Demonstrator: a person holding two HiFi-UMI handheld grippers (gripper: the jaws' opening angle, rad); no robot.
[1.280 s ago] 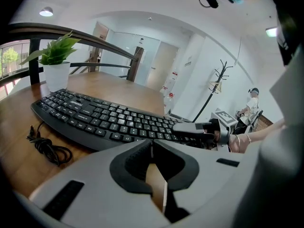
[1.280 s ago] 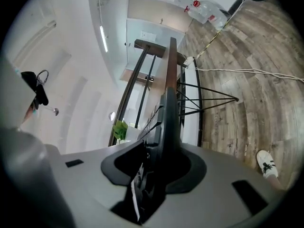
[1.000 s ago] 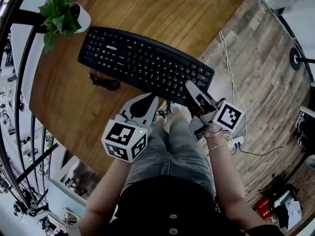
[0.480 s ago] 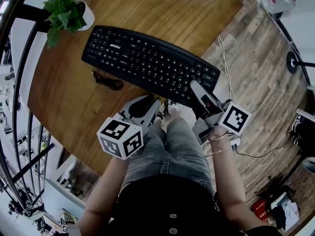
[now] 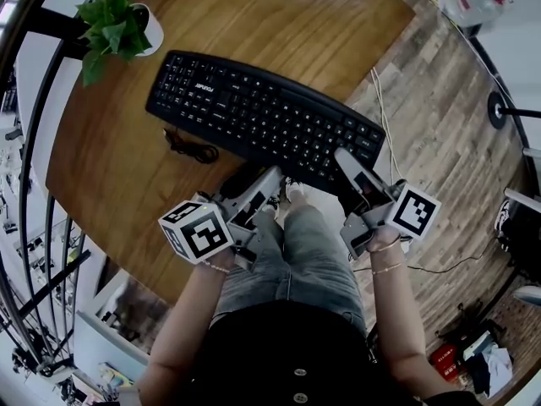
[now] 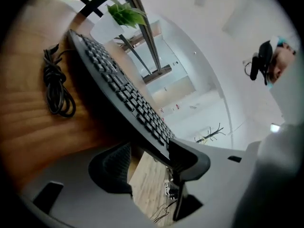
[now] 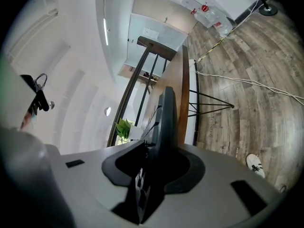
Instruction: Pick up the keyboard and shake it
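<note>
black plastic keyboard [image 5: 262,121] lies along the brown wooden tabletop [image 5: 254,24]'s near edge. right gripper [image 5: 347,161] still clamps its right end. left gripper [image 5: 266,178] has swung in, jaws now parted astride the front rim, so a two-handed lift looks close.

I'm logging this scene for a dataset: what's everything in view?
Keyboard: one, black, on the table, right end past its edge.
Table: one, brown wood.
Potted plant: one, green in a white pot, table's far left.
Cable: one, black, coiled beside the keyboard's near edge.
Cord: one, white, on the floor right of the table.
Left gripper: grey, jaws apart around the keyboard's near edge.
Right gripper: grey, shut on the keyboard's right end.
</note>
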